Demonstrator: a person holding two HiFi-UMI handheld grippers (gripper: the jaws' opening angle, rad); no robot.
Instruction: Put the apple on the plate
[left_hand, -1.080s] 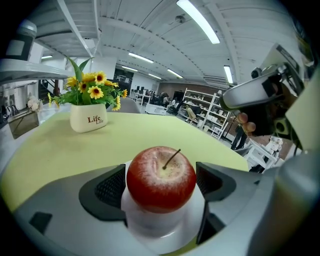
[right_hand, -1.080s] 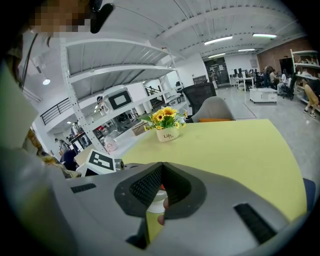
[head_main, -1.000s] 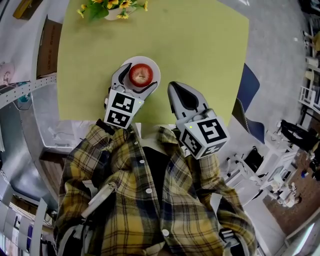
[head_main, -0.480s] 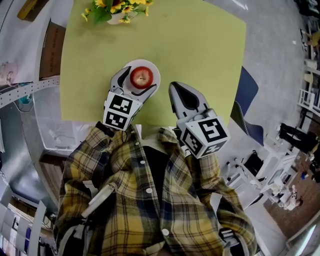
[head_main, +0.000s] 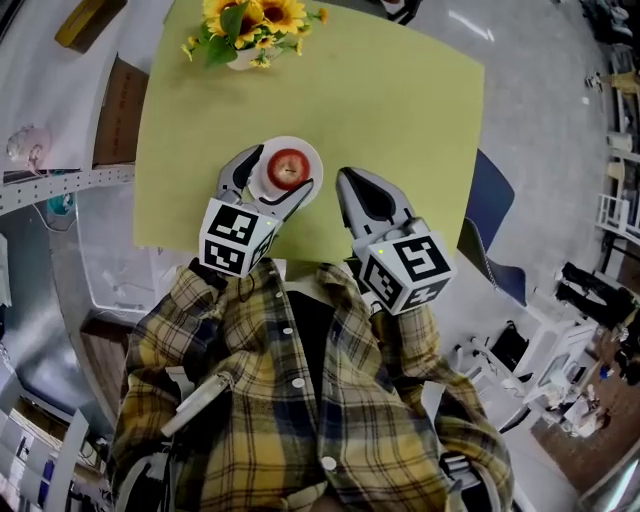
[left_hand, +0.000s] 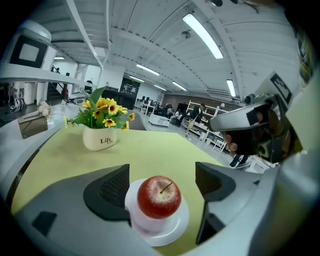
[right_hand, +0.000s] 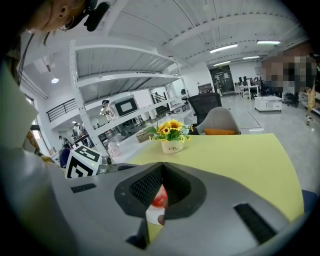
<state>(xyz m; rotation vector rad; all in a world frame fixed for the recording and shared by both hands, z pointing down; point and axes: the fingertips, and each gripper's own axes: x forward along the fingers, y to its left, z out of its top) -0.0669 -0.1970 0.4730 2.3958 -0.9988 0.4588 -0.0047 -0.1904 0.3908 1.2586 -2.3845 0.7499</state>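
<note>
The apple (left_hand: 159, 196) sits in the middle of a small white plate (head_main: 313, 158), stem up, red with a paler patch around the stem. The plate rests on the yellow-green tabletop (head_main: 400, 120), near the edge closest to the person.

The left hand-held gripper (head_main: 275, 172) is spread wide. One jaw stands on each side of the plate and apple, and neither dark ribbed pad touches the fruit. The right hand-held gripper (head_main: 350, 180) lies just beside the plate with its jaws pressed together and nothing between them. In its own view, a sliver of the apple and plate shows past the joined pads.

At the far side of the tabletop, well apart from the plate, a cream pot (left_hand: 101, 138) holds a bunch of sunflowers with green leaves.
</note>
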